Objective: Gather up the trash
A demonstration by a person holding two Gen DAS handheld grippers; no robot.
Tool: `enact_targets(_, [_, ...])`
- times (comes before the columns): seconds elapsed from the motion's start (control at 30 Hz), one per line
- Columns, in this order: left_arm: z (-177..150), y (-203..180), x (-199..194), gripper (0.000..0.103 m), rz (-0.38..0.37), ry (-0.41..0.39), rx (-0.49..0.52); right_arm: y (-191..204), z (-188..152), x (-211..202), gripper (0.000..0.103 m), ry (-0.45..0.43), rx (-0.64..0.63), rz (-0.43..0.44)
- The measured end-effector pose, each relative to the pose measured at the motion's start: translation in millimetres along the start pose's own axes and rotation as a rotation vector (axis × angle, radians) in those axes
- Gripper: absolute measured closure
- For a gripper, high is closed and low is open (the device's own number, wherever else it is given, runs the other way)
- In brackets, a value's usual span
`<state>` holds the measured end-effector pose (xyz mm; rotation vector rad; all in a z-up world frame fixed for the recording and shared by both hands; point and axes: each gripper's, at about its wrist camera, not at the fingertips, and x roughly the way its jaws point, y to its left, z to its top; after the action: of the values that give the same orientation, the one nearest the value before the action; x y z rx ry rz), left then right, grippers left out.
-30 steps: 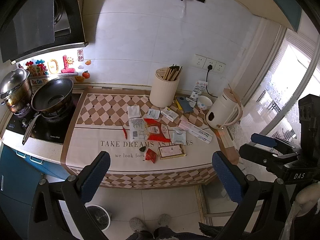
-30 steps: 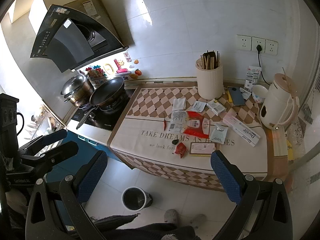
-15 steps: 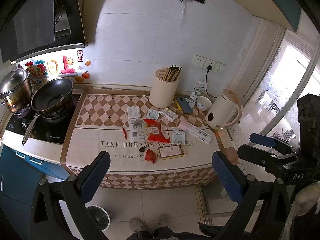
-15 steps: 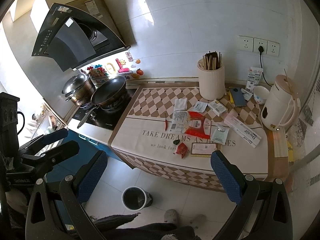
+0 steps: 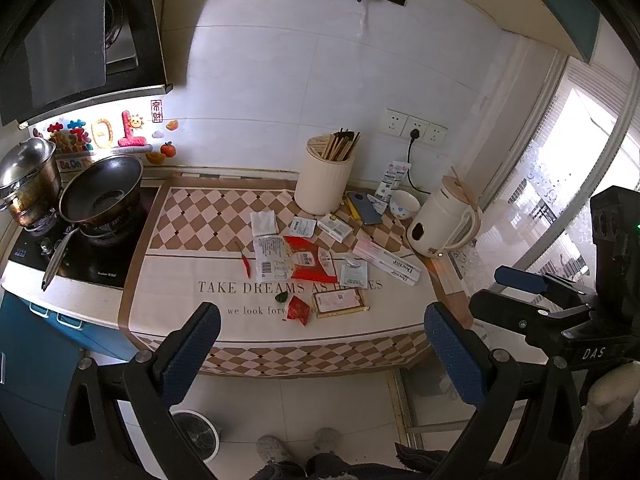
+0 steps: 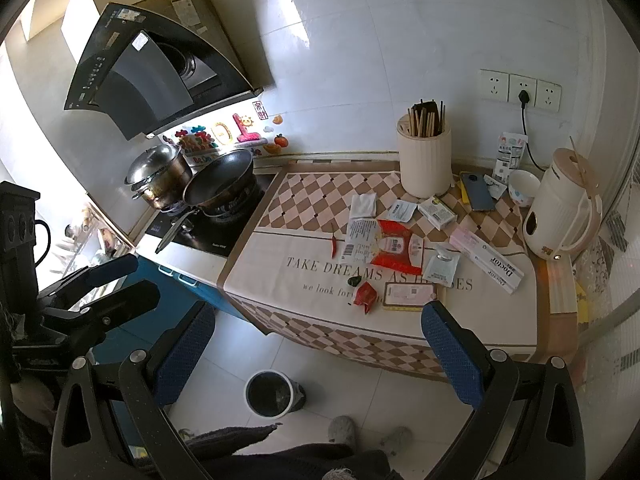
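Several wrappers lie on the counter cloth [image 5: 180,304]: a big red-and-white packet [image 5: 298,256] [image 6: 384,246], a small crumpled red wrapper [image 5: 299,310] [image 6: 365,294], a flat card packet [image 5: 340,302] [image 6: 410,294], a red chili [image 5: 245,261], a white tissue [image 5: 264,222] and a long white box [image 5: 386,262] [image 6: 486,258]. A small bin [image 6: 270,394] [image 5: 196,434] stands on the floor below the counter. My left gripper [image 5: 320,350] and right gripper [image 6: 318,350] are both open and empty, held back from the counter's front edge.
A wok [image 5: 100,190] and a steel pot [image 5: 26,182] sit on the stove at left. A chopstick holder [image 5: 324,182], a phone [image 5: 364,208], a bowl [image 5: 404,204] and a kettle [image 5: 440,220] stand at the back right. My feet [image 5: 296,446] are on the tiled floor.
Both views have drifted very slightly. Nothing on the counter has moved and both grippers stay open.
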<state>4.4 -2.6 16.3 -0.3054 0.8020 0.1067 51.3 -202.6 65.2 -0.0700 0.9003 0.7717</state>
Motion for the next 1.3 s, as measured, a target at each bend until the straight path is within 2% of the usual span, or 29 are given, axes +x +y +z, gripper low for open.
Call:
enact_targets(0.37, [-2,7,6,0.0,-0.004,0.001,0.01,0,0,1,0.0,0.001,0.001,0.0])
enact_targets(0.4, [-1,9,7,0.0,0.02,-0.004,0.013,2,-1,3,0.0,0.002,0.004,-0.003])
enact_targets(0.47, [3,13,16,0.0,0.131,-0.035,0.031,2,-3,7,0.0,0.001,0.015,-0.01])
enact_targets(0.5, [5,17,26,0.0,0.239,-0.055,0.047,1,-4,10,0.0,-0.002,0.026,-0.022])
enact_targets(0.6, [9,31,55,0.0,0.349,-0.051,0.047,-6,-1,24,0.0,-0.017,0.065,-0.065])
enact_targets(0.73, [5,50,117,0.0,0.397,0.032,0.004,-31,1,50,0.0,-0.018,0.126,-0.177])
enact_targets(0.83, [-4,55,166,0.0,0.429,0.112,-0.023,-61,5,72,0.0,0.014,0.156,-0.241])
enact_targets(1.03, [-30,51,275,0.0,0.413,0.337,-0.111,-145,16,139,0.0,0.163,0.171,-0.344])
enact_targets(1.13, [-40,48,319,0.0,0.398,0.433,-0.232,-194,23,179,0.0,0.235,0.15,-0.388])
enact_targets(1.3, [-56,40,377,0.0,0.341,0.571,-0.527,-279,38,261,0.0,0.398,0.058,-0.446])
